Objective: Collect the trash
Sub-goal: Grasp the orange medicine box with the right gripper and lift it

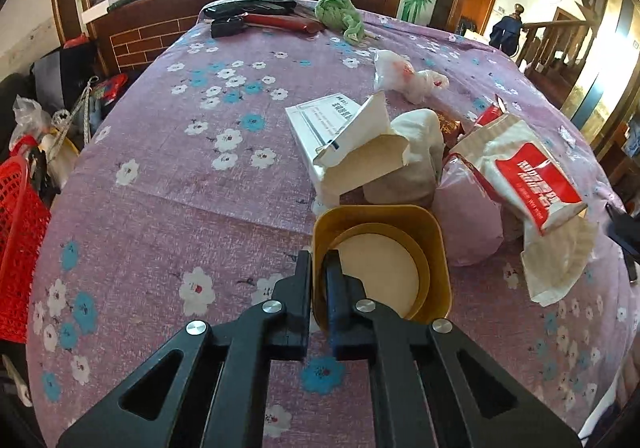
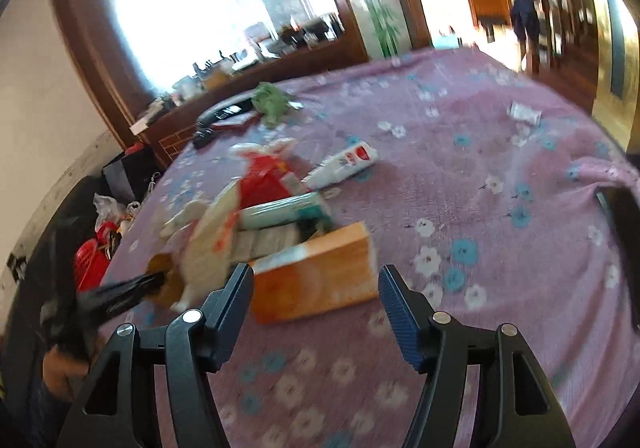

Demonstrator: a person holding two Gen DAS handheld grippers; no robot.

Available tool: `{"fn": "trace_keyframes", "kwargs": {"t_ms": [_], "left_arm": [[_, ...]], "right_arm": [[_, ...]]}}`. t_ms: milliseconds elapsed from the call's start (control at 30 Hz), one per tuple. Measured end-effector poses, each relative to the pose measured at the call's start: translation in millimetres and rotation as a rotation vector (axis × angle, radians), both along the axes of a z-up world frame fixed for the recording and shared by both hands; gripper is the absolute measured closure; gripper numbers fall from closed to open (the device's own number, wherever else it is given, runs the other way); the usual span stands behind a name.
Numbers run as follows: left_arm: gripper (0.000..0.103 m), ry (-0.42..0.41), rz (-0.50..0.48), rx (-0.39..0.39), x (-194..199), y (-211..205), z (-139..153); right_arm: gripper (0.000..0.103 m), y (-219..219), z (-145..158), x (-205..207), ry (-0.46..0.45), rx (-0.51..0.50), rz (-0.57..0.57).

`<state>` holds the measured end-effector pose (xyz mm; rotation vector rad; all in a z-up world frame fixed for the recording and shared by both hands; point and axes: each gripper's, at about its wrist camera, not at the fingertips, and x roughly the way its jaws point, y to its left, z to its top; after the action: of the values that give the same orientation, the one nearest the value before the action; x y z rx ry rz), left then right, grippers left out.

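The left gripper (image 1: 318,268) is clenched on the near wall of a yellow-brown square cup (image 1: 400,215), one finger outside and one inside the rim; the cup stands on the surface (image 1: 180,167), which is covered with a purple flowered cloth, at the near edge of a heap of trash.

The right gripper (image 2: 316,284) is released, its jaws wide apart and nothing between them; an orange carton (image 2: 316,280) lies just ahead of it on the cloth, its long axis running across the gap from left to right, so the jaws would likely need to come forward over its short sides or turn to take it; this hand is the nearer one to the carton.

The left wrist view alone shows a torn white box (image 1: 352,143) and a red and white wrapper (image 1: 532,183) behind the cup; the right wrist view, which is blurred, alone shows the carton and a white tube (image 2: 344,163) farther back.
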<state>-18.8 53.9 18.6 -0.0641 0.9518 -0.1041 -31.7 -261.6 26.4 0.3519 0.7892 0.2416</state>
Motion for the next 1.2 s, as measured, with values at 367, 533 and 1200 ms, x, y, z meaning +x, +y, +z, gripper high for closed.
{"fn": "trace_keyframes", "kwargs": {"t_ms": [367,533,1200], "left_arm": [[0.095,0.016,-0.017,0.008,2,0,0],[0.094,0.006,-0.024,0.015,4,-2,-1],[0.096,-0.033,0.028,-0.046,-45,39,12]], "right_arm": [[0.035,17,-20,-4,0.108,0.181,0.174],[0.035,43,-14,-44,0.122,0.190,0.366],[0.032,6,1,-35,-0.004,-0.025,0.266]]}}
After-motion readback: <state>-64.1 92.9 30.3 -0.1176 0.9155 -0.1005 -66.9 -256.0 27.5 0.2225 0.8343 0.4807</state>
